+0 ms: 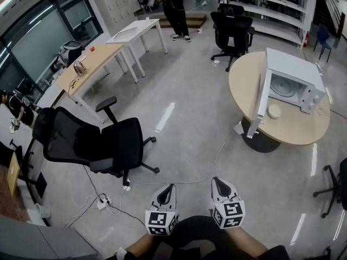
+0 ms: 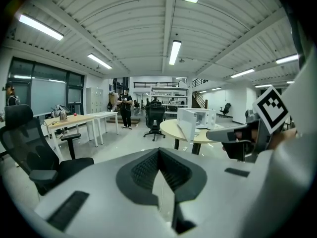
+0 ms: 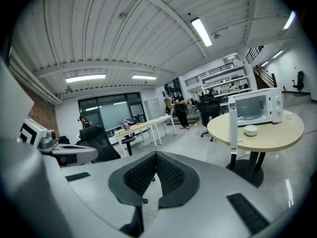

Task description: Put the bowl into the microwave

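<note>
Down low over the grey floor point(image 1: 200, 118), the left gripper point(image 1: 169, 189) and the right gripper point(image 1: 216, 181) hang side by side just ahead of the person's lap. Left gripper view first: jaws pressed together at the tips, nothing between them. Right gripper view, same story: jaws closed tip to tip, empty.

Moving out, a power strip point(image 1: 103, 202) lies on the floor to the left of the grippers, and a black office chair point(image 1: 108, 142) stands beyond it. A pale cable point(image 1: 217, 155) runs across the floor toward the round bench point(image 1: 295, 130), well apart from both grippers, up at the right.

On that bench sits the white microwave point(image 1: 295, 69), set toward its far right edge, with its door point(image 1: 261, 103) swung wide open. And there's the bowl point(image 1: 274, 111), small and white, resting on the bench top right in front of the open cavity, between the door and the microwave's control panel, outside the oven.

Further back, a second black chair point(image 1: 232, 28) stands behind the round bench. A long wooden bench point(image 1: 100, 56) carries a kettle point(image 1: 79, 67), and a person point(image 1: 176, 7) stands at the far end.
</note>
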